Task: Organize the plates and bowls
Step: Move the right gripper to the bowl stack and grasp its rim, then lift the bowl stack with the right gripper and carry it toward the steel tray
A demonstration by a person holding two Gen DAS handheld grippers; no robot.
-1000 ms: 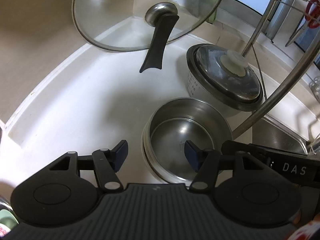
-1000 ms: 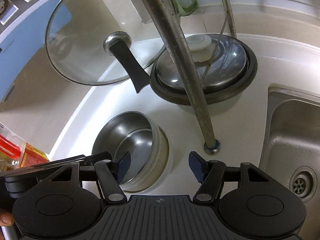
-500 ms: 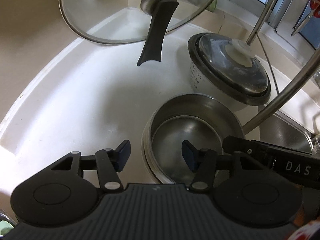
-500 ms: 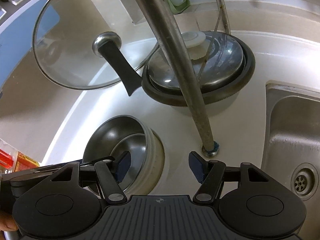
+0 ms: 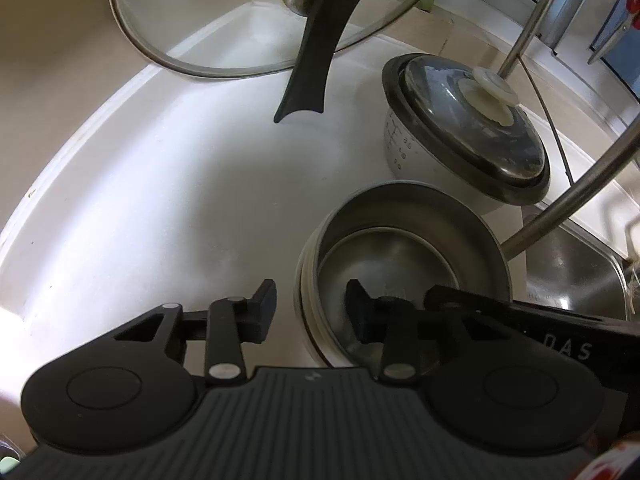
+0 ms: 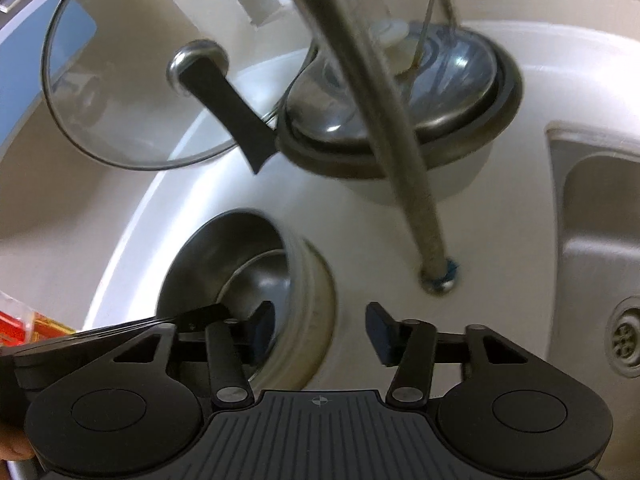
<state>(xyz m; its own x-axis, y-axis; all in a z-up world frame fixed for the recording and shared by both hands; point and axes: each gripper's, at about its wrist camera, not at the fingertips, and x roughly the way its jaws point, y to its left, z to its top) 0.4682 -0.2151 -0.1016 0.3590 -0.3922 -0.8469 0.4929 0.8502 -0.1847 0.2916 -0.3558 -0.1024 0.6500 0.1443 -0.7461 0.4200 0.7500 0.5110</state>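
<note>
Both tongs are closing in on the stacked steel bowls [image 5: 404, 256]. The left tongs [image 5: 311, 310] are now straddling the near rim, one finger inside. The right tongs [image 6: 320, 330] are dropping nearer, bowls [image 6: 256, 268] looming larger, their view blurring.

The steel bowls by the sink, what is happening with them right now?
A person holds two grippers over the nested steel bowls on the white counter. The left gripper and the right gripper are both open, one at each side of the rim, holding nothing. A covered pot and a glass lid stand behind.
</note>
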